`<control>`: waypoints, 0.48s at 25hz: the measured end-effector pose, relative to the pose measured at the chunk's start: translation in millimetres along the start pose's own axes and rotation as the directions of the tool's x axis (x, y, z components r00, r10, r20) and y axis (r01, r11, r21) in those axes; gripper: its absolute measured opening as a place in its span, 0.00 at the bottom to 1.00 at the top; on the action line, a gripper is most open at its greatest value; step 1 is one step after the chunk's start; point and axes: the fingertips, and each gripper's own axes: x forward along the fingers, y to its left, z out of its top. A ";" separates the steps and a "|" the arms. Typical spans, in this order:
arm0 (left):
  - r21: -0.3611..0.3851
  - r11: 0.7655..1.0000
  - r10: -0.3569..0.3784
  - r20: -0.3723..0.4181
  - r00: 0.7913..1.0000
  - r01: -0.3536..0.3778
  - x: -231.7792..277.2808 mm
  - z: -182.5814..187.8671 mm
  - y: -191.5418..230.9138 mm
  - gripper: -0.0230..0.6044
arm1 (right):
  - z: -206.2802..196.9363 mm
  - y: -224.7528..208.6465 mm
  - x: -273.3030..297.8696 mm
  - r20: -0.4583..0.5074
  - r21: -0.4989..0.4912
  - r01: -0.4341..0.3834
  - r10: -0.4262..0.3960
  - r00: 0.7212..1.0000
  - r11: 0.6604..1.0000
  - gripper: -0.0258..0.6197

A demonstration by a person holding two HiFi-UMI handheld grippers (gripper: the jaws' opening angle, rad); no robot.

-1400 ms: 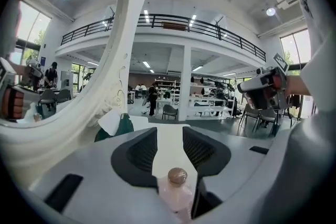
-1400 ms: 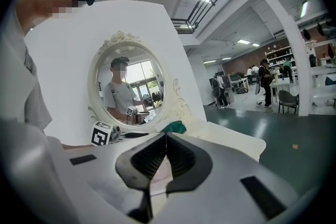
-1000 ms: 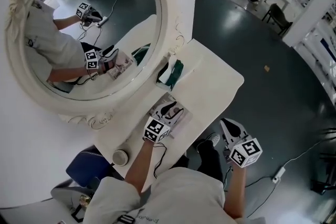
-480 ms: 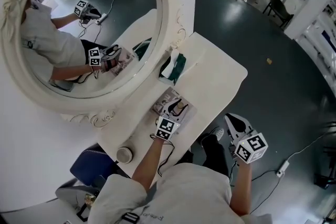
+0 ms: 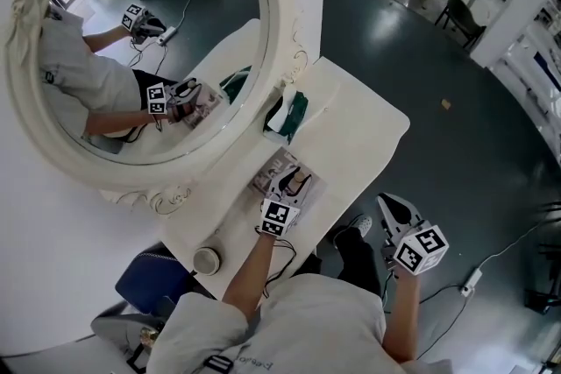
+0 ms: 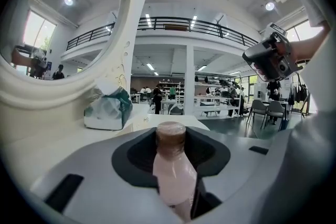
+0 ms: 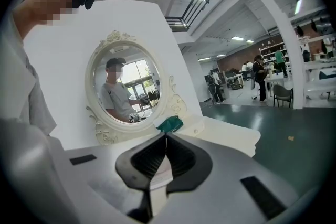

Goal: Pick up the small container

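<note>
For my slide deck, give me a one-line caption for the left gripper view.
Left claw, jaws just closing, around a small brown-capped pink bottle, tissue pack behind.

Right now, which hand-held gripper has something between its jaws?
The left hand-held gripper: a pink bottle sits between its jaws, which have just been closing. The right hand-held gripper has its jaws together, empty.

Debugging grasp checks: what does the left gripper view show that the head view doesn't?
Left gripper view only: a pink bottle with a brown cap between the jaws of the left gripper, which have just been closing; a gap shows beside it. Head view only: a round jar at the near end of the table, and a blue seat. Both: mirror, tissue pack, right gripper.
</note>
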 end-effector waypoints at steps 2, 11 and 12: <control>0.003 1.000 0.003 0.004 1.000 -0.003 0.5 2.2 0.1 0.29 | 0.5 -1.2 -2.2 0.004 0.000 0.008 -0.008 1.000 1.000 0.07; -0.042 0.999 -0.002 -0.029 1.000 0.001 -0.2 10.9 -1.1 0.28 | -1.3 -0.7 -2.2 -0.004 0.000 0.020 -0.020 1.000 1.000 0.07; -0.045 0.999 -0.002 -0.033 0.999 0.000 -0.1 12.2 -1.5 0.28 | -0.7 -0.5 -1.4 -0.003 0.002 0.018 -0.018 1.000 1.000 0.07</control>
